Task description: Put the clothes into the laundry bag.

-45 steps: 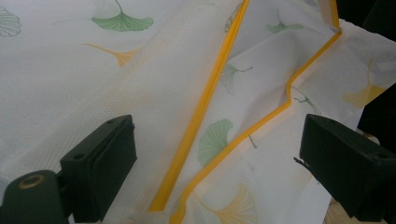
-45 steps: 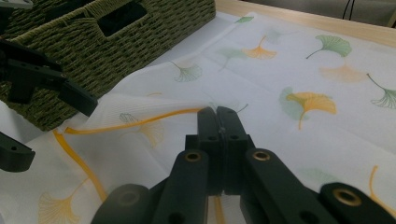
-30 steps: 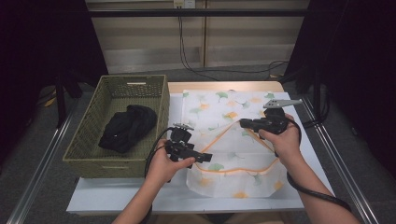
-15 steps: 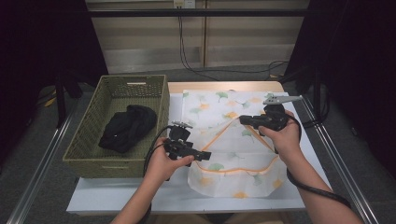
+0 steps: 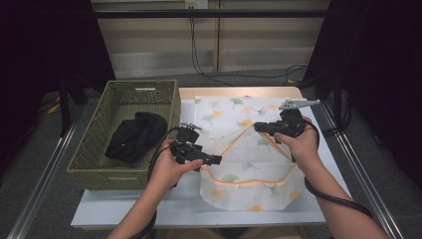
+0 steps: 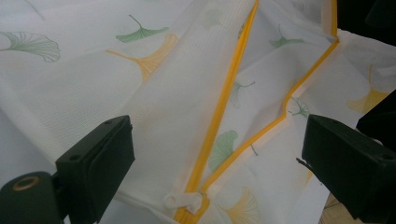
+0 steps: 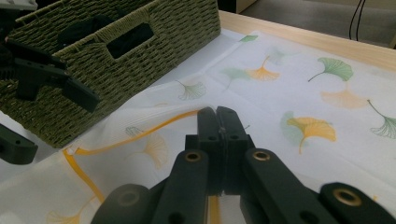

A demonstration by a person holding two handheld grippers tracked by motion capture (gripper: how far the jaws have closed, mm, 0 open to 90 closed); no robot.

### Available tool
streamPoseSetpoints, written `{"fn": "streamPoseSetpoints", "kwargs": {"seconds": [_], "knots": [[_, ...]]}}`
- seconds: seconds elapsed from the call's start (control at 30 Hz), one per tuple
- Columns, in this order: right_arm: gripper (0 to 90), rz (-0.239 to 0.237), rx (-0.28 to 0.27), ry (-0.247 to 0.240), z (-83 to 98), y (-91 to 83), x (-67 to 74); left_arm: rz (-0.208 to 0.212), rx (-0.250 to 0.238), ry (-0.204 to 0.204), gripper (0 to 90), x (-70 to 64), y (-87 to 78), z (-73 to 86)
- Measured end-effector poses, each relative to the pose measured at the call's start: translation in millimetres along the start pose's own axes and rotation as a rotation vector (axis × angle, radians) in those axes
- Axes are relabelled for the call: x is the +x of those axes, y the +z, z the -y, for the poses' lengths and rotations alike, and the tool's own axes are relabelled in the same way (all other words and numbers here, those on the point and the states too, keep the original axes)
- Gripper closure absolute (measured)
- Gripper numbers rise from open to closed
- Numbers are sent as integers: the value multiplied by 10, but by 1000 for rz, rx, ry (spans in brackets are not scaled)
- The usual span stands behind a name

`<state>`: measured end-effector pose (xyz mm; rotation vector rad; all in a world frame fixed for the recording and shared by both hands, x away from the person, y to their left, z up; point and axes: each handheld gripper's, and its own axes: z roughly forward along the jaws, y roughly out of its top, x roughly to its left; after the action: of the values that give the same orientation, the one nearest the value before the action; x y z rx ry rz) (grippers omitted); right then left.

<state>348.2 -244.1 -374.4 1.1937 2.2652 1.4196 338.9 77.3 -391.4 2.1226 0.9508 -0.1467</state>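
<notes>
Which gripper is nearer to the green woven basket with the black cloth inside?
Left. The left gripper is just beside the green woven basket; the right gripper is farther, over the white mesh bag.

- Table [image 5: 308,199]: white top, with a pale wood strip along its far edge.
- Floor [image 5: 45,174] around the table: grey, dim.
- Metal rails [image 5: 37,191] run on the floor along both sides of the table.
- Wall panels [image 5: 159,42] beyond the table's far edge: beige, horizontal bands.
- Black cables [image 5: 199,50] hang down those panels and trail across the floor behind the table.
- Dark curtains [image 5: 383,74] on either side of the table; light falls mainly on the tabletop.
</notes>
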Motion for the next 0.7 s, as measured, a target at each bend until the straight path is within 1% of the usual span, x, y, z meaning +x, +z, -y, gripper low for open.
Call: {"fn": "streamPoseSetpoints", "kwargs": {"seconds": [0.07, 0.2, 0.23, 0.3, 0.33, 0.37, 0.4, 0.43, 0.47, 0.5, 0.53, 0.57, 0.6, 0.67, 0.7], "knots": [[900, 0, 1, -3, 10, 1, -7, -7, 1, -8, 90, 20, -27, -17], [900, -4, 1, 6, 24, 4, -16, -5, 9, -11, 87, 54, -88, -55], [900, -3, 6, 1, 29, 3, -21, -5, 6, -19, 87, 55, -98, -63], [900, -3, 7, 2, 34, 8, -23, -12, 15, -2, 86, 80, -145, -94], [900, -3, 5, 6, 36, 12, -23, -12, 18, -4, 85, 85, -158, -104], [900, -3, 4, 7, 38, 13, -23, -14, 27, 3, 82, 98, -181, -119], [900, -3, 4, 9, 40, 14, -23, -13, 27, -3, 82, 105, -196, -131], [900, -5, 7, 4, 42, 16, -26, -15, 37, 6, 82, 119, -220, -144], [900, -4, 6, 6, 45, 16, -24, -19, 29, 0, 82, 117, -238, -154], [900, -6, 8, 5, 47, 19, -24, -18, 33, 1, 82, 121, -253, -159], [900, -4, 10, 5, 48, 23, -22, -14, 33, -6, 82, 119, -269, -164], [900, -2, 10, 3, 48, 24, -20, -17, 57, 20, 80, 136, -298, -171], [900, -3, 9, 4, 48, 24, -20, -19, 72, 25, 77, 144, -327, -180], [900, -2, 6, 7, 48, 27, -21, -16, 77, 15, 75, 150, -362, -189], [900, -4, 7, 9, 48, 30, -19, -15, 81, 24, 75, 161, -379, -195]]}}
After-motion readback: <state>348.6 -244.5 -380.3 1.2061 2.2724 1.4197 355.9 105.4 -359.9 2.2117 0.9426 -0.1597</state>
